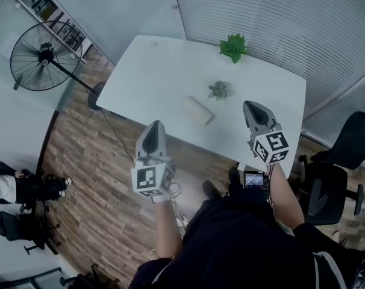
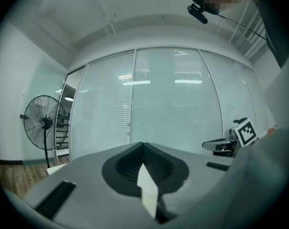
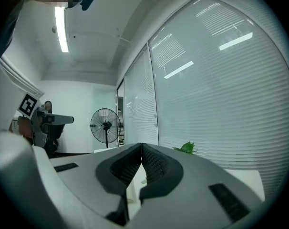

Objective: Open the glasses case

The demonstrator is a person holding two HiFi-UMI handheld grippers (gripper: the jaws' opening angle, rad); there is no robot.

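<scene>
Table (image 1: 158, 71): white
Glasses case (image 1: 200, 110): pale beige
Plant (image 1: 233, 47): green
Fan (image 1: 43, 56): black
Floor (image 1: 86, 161): brown wood planks
Blinds (image 1: 261, 17): pale horizontal stripes

Bright office corner behind slatted blinds

A white table (image 1: 164, 71) stands on a wood-plank floor (image 1: 86, 179) beside glass walls hung with white blinds (image 1: 279, 17). A black pedestal fan (image 1: 41, 58) stands to its left, a black office chair (image 1: 339, 173) to its right, and a ceiling strip light (image 3: 62, 30) glows overhead.
</scene>
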